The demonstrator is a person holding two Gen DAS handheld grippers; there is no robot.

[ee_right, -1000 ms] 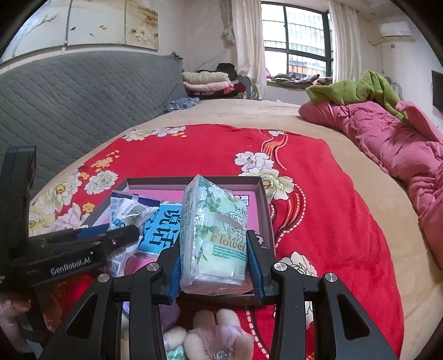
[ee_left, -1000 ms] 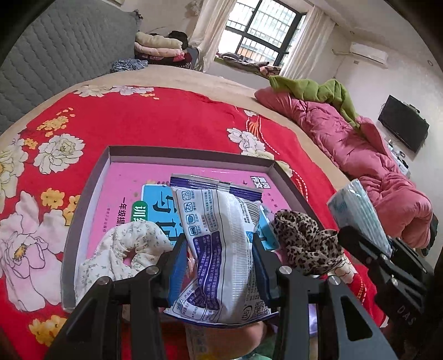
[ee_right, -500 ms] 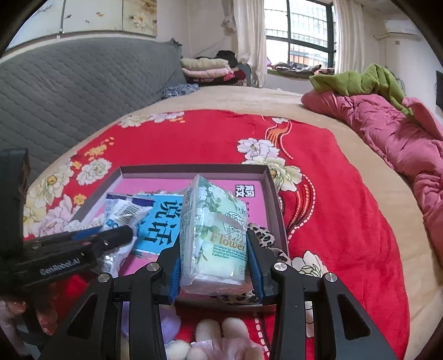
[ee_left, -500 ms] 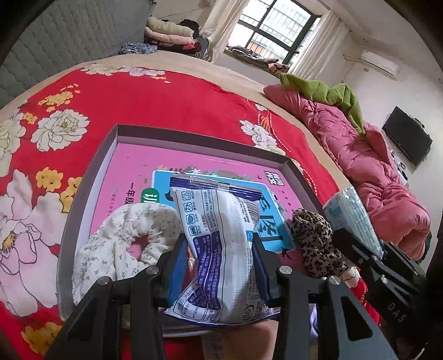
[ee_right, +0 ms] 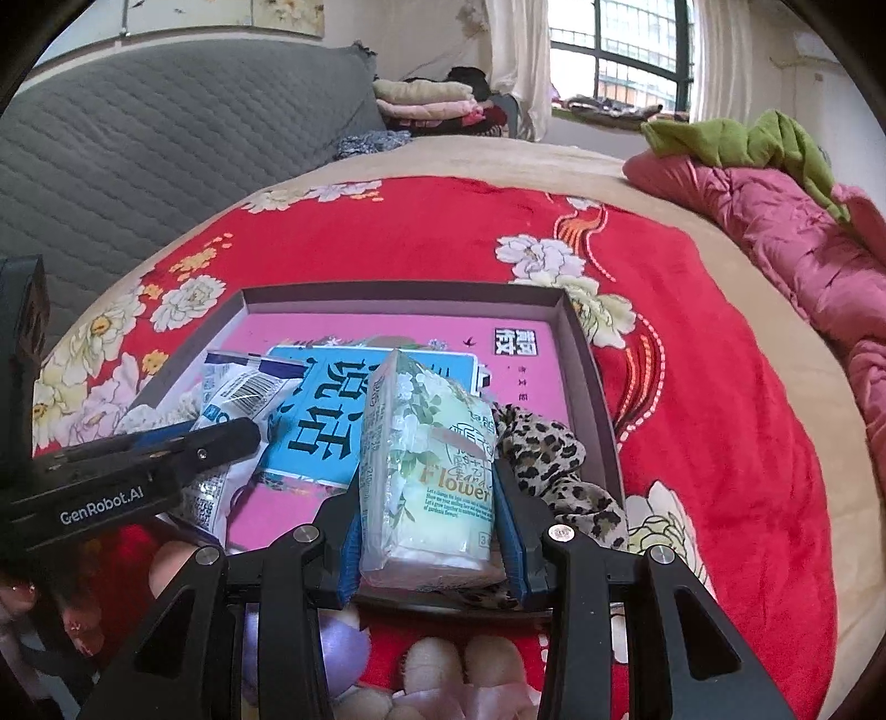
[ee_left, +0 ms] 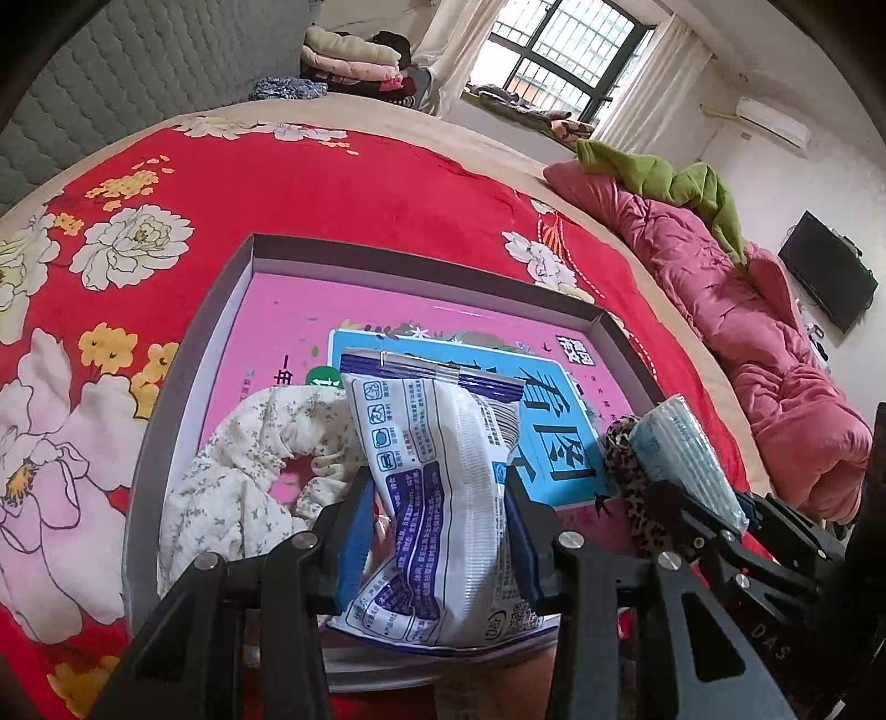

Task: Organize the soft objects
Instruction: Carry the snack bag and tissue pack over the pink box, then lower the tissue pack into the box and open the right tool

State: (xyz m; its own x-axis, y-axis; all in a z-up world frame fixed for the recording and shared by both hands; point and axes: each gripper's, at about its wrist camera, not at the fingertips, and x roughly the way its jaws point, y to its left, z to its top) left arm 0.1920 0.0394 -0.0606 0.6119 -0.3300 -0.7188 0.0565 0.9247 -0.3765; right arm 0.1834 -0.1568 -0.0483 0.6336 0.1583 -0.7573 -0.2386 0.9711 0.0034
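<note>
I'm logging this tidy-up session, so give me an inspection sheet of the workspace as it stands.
Surface: red floral blanket on a bed.
Job's things: shallow box with pink printed floor holds a cream floral scrunchie and a leopard-print scrunchie.
Clutter: plush toys at the near edge.
Grippers: left gripper shut on a white-and-blue packet; right gripper shut on a tissue pack, both over the box.
Cables: nothing seen.
Surroundings: pink quilt, folded clothes, window.

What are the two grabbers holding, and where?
Left gripper pinches a white-and-blue plastic pouch by its lower sides; right gripper squeezes a green flowery tissue pack likewise.
</note>
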